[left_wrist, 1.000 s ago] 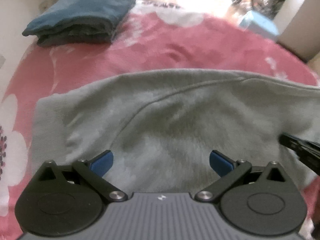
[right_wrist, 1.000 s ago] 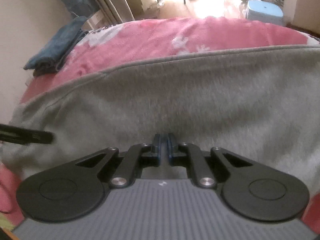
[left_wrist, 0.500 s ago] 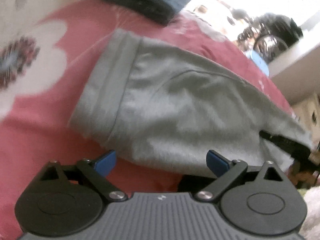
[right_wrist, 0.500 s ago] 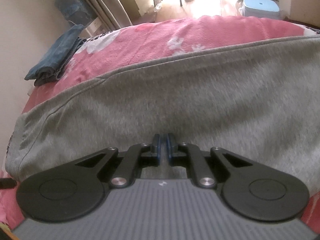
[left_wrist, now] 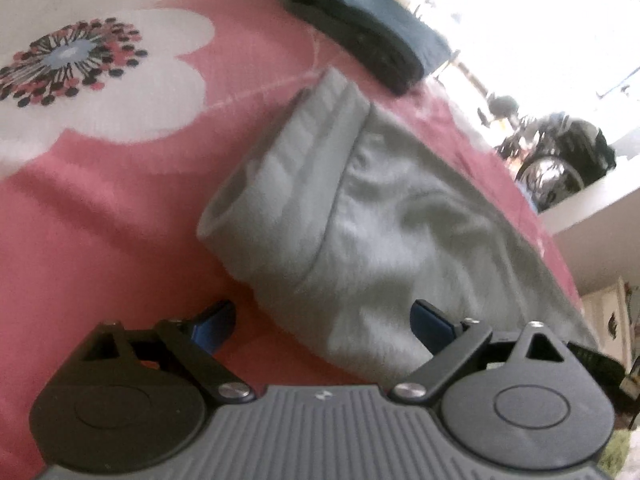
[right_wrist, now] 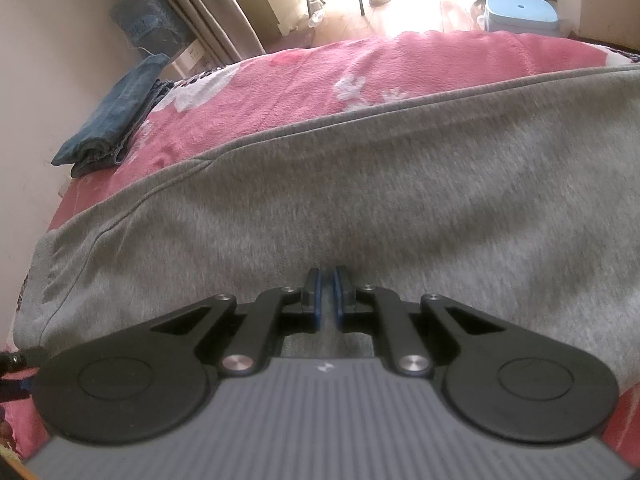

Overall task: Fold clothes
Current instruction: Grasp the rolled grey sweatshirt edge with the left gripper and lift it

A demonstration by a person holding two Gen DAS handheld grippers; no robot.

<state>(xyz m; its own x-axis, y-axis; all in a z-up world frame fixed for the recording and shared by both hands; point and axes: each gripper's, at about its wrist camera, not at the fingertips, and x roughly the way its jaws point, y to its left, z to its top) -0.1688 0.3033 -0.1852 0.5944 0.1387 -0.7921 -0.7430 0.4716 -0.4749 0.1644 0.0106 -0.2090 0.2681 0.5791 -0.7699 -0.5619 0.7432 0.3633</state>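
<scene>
Since a second ago my left gripper (left_wrist: 322, 318) has swung off the middle of the grey garment (left_wrist: 384, 240) to its cuffed end, and the view has rolled; the right view has hardly changed. Left jaws stand wide, a little narrower than before; last two readings differ too little to call them closing. One blue pad (left_wrist: 212, 322) sits over the pink blanket (left_wrist: 100, 220), the other over grey cloth, with the garment's near corner between them, not pinched.

Right gripper (right_wrist: 328, 294) is clamped on a fold of the garment (right_wrist: 360, 200): I see grey cloth in the narrow slit between its pads.

Garment lies spread across the blanket (right_wrist: 320, 76) on the bed, ribbed band (left_wrist: 288, 176) at the left end, its opening slightly gaping.

Folded blue clothes (left_wrist: 360, 24) sit at the blanket's far edge, beyond the band and apart from it; right view shows them (right_wrist: 116, 116) against the wall. Blue stool (right_wrist: 520, 14) stands on the floor past the bed.
</scene>
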